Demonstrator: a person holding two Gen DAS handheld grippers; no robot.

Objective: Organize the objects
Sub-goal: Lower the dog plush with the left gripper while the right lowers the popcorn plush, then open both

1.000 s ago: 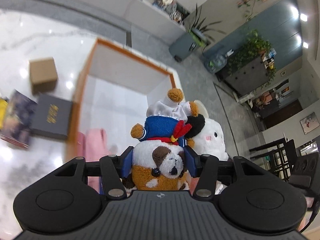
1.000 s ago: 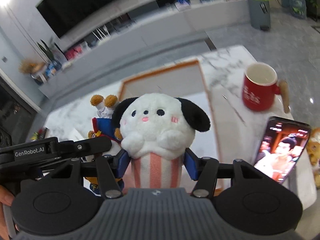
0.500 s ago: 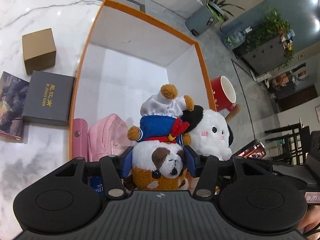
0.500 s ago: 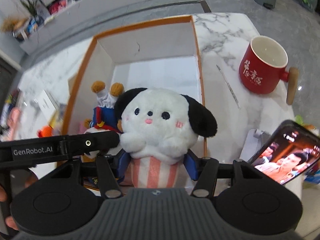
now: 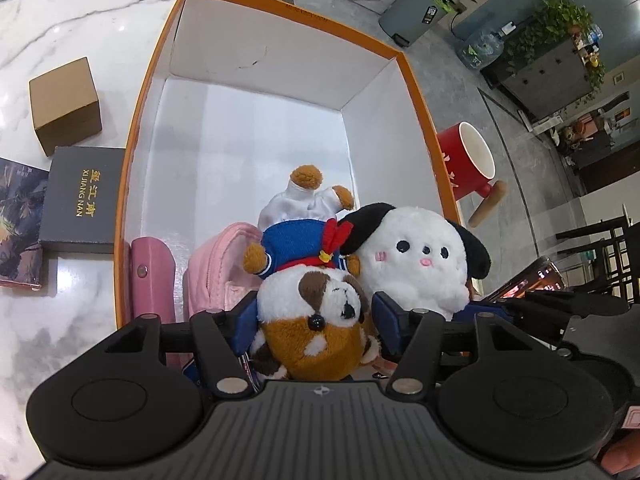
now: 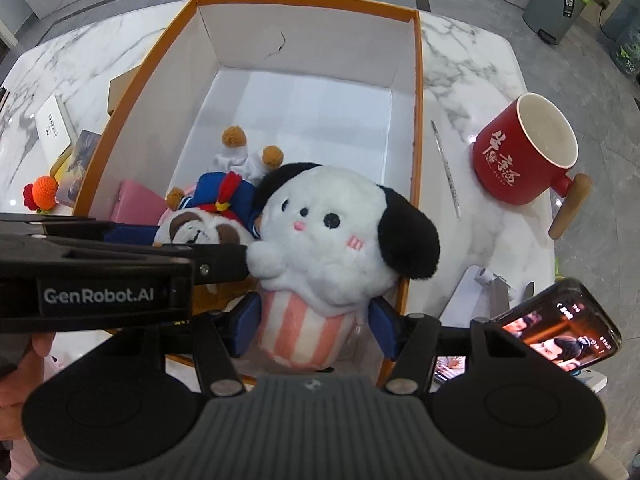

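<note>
A brown-and-white dog plush (image 5: 312, 312) in a blue sailor top lies head-first inside the orange-rimmed white box (image 5: 420, 92). My left gripper (image 5: 314, 318) straddles its head with the jaws opening, and the pads (image 5: 386, 320) stand just off the fur. Next to it is a white puppy plush (image 6: 332, 232) with black ears. My right gripper (image 6: 314, 322) is shut on its pink-striped base, jaws easing slightly, at the box's near right corner. The left gripper's black frame (image 6: 120, 272) crosses the right wrist view.
A pink pouch (image 5: 216, 268) and a pink case (image 5: 154, 276) lie in the box's near left. Left of the box are a brown carton (image 5: 64, 104) and a black box (image 5: 84, 196). To the right are a red mug (image 6: 520, 160), a pen (image 6: 446, 172) and a lit phone (image 6: 560, 328).
Both grippers tipped downward and sank, bringing the two plush toys into the near end of the box. The left jaws have spread wider around the dog's head.
</note>
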